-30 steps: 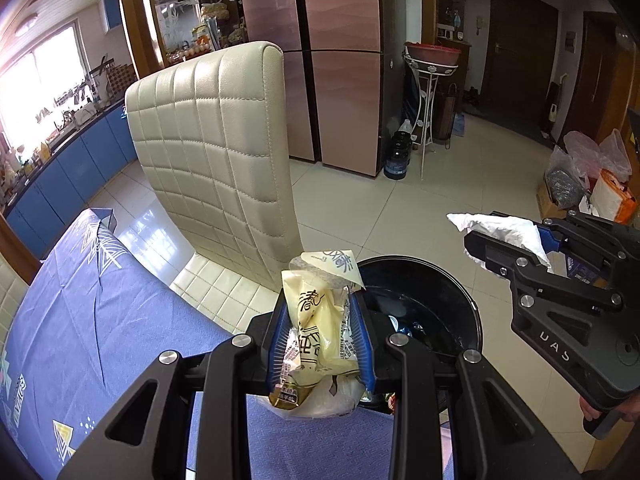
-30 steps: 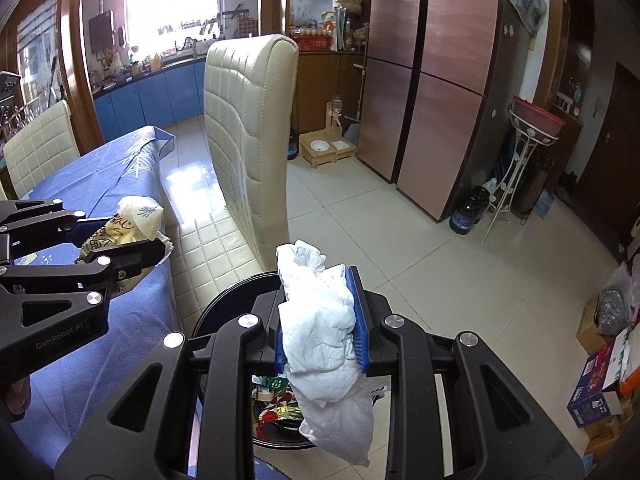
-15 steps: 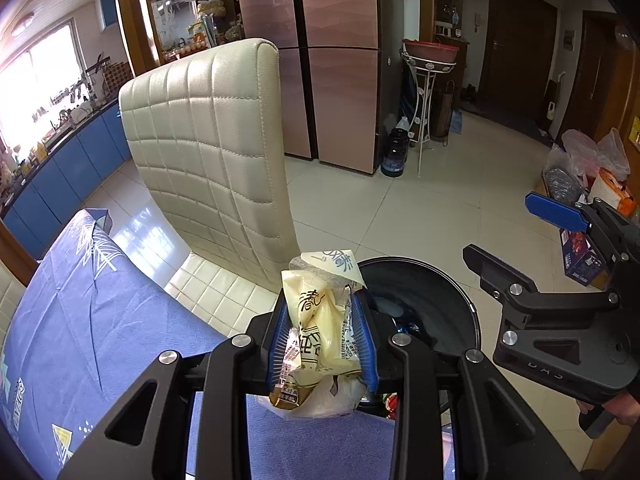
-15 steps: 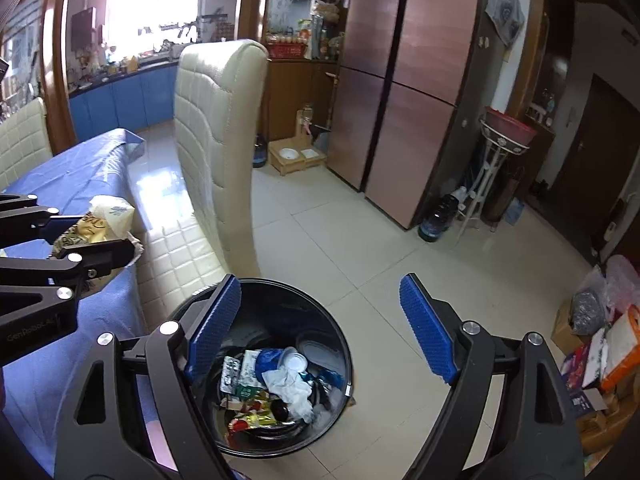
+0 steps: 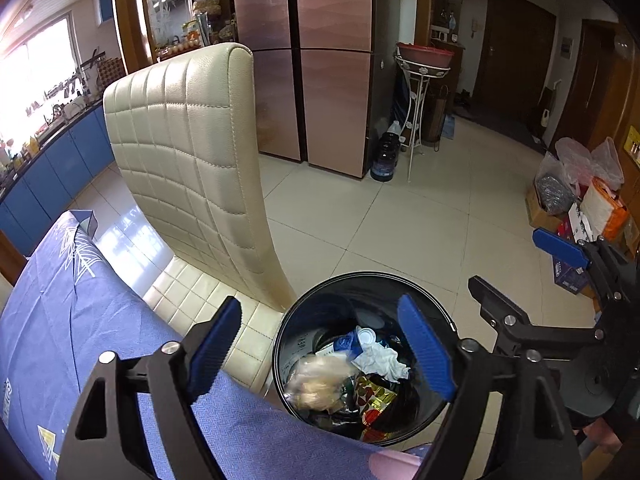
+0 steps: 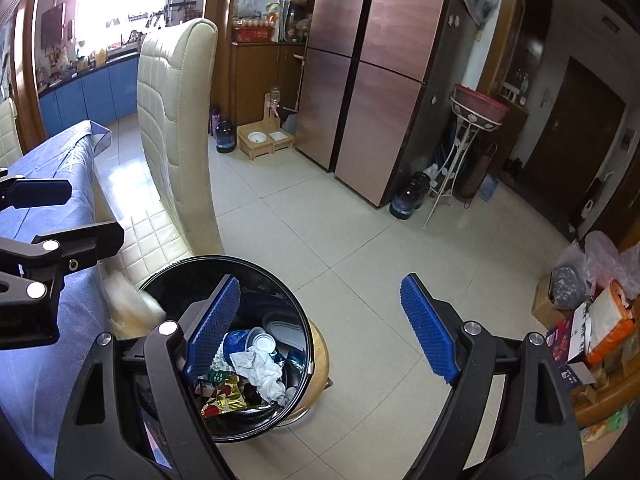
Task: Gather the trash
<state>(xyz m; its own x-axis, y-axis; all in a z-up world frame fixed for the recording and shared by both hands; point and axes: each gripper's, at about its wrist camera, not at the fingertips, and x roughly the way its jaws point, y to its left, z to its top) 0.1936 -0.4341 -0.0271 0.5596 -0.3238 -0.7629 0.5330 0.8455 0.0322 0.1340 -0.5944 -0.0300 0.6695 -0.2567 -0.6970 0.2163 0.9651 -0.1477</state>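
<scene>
A black round trash bin [image 5: 436,300] [image 6: 304,320] stands on the floor beside the table and holds several pieces of trash. A yellow snack bag [image 5: 320,380], blurred, drops into it; it also shows blurred at the bin's left rim in the right wrist view [image 6: 132,304]. A white crumpled tissue [image 5: 380,362] [image 6: 260,368] lies inside. My left gripper [image 5: 320,352] is open and empty above the bin. My right gripper [image 6: 320,328] is open and empty, above the bin's right side.
A cream padded chair [image 5: 192,168] stands left of the bin. The table with a blue cloth [image 5: 60,320] is at lower left. A fridge [image 5: 332,64], a plant stand [image 5: 420,92] and bags and boxes [image 5: 580,200] line the room's far and right sides.
My right gripper opened first and dropped the white tissue into the bin. My left gripper then opened and let go of the yellow snack bag, which is falling in.
</scene>
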